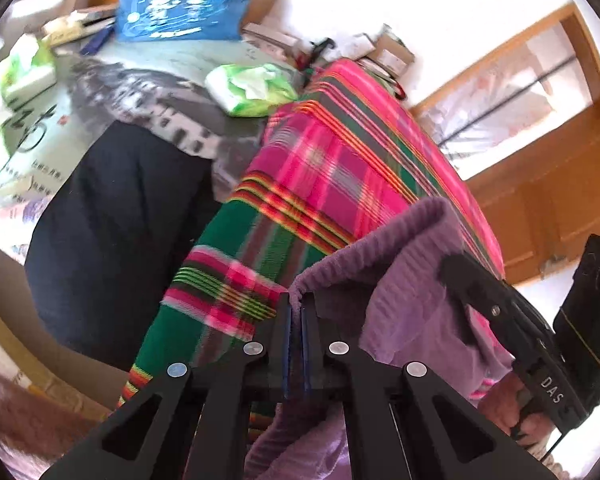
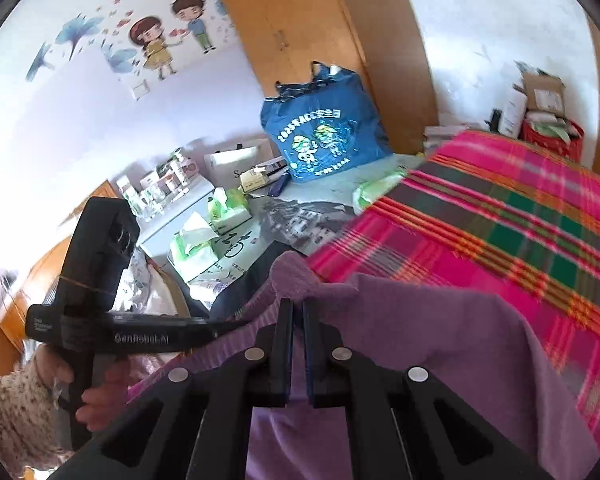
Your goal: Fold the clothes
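both grippers are matte black, each built from angled struts with triangular cut-outs and round silver rivets at the joints. the left gripper [image 1: 298, 304] has thin blue pads lining its fingers, and so does the right gripper [image 2: 298, 312]. the right unit's side arm carries white "das" lettering (the left one reads "genrobot.ai"). the left hand [image 2: 96, 396] wears a speckled cream knit sleeve.

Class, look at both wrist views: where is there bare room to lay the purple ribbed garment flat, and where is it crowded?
The open patch is the pink-and-green plaid blanket, bordered by the black garment and the green tissue packet. Beyond, around the blue printed bag and tissue boxes, it is crowded. Both grippers, left and right, hold the purple ribbed garment.
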Tool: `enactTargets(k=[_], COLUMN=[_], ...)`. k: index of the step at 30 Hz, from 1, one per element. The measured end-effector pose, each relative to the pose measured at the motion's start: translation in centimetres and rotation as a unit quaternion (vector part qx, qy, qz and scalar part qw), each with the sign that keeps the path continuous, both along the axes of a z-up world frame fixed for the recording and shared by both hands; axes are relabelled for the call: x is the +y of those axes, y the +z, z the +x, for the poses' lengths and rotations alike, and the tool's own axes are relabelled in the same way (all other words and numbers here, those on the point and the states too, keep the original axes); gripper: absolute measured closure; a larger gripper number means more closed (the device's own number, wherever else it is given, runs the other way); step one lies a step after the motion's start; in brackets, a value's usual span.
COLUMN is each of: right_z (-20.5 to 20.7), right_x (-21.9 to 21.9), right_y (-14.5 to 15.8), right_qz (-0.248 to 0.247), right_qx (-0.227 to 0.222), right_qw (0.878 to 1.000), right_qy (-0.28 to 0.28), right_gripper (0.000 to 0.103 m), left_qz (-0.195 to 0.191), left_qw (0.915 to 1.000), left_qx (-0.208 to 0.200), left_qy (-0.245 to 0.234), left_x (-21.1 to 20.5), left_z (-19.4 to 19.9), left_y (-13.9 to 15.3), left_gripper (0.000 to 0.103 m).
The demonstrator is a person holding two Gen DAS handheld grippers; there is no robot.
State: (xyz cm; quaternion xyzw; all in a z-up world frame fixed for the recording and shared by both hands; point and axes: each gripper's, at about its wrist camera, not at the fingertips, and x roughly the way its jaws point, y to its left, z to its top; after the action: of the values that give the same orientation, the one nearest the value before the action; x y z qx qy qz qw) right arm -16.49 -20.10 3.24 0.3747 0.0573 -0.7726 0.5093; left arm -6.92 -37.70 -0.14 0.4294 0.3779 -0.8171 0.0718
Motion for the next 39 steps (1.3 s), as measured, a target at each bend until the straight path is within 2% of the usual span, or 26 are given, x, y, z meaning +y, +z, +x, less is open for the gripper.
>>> enactTargets(k=[10, 17, 23, 28, 30, 34, 39], right_z=[0.4, -0.5, -1.2, -1.7, -1.5, 0.6, 3.3], right_x=[-6.9, -9.1, -7.8, -4.7, -2.3, 6.3, 17.0], right_y=[-2.2, -4.7, -4.7, -2.7, -1.3, 2.7, 7.6], right_qz=[0.061, 0.113, 0.123, 0.099, 0.086, 0.088, 0.09], right_qx=[0.064, 0.068, 0.042, 0.016, 0.008, 0.04, 0.08], right_qw=[0.996, 0.991, 0.991, 0.994, 0.994, 0.988, 0.973], right_qy=[0.031, 0.01, -0.01, -0.047, -0.06, -0.121, -0.197], right_gripper=[0.099, 0.098, 0.086, 0.086, 0.085, 0.082, 0.081], left_qz=[0.018, 0.023, 0.02, -0.037, -0.049, -0.086, -0.138], left_qw=[0.9996, 0.9992, 0.9982, 0.9972, 0.9972, 0.9955, 0.99], left_qx=[-0.011, -0.022, -0.032, -0.033, -0.025, -0.002, 0.028], left_qy=[0.019, 0.024, 0.048, 0.055, 0.05, 0.04, 0.011], left_x=[-1.0, -1.2, -1.7, -1.0, -0.7, -0.1, 1.4], left_z=[0.4, 0.6, 1.8, 3.7, 4.7, 7.2, 9.7], left_y=[-1.3, -1.4, -0.6, 2.3, 4.0, 8.3, 14.0], left_gripper=[0.099, 0.095, 0.085, 0.084, 0.08, 0.077, 0.076])
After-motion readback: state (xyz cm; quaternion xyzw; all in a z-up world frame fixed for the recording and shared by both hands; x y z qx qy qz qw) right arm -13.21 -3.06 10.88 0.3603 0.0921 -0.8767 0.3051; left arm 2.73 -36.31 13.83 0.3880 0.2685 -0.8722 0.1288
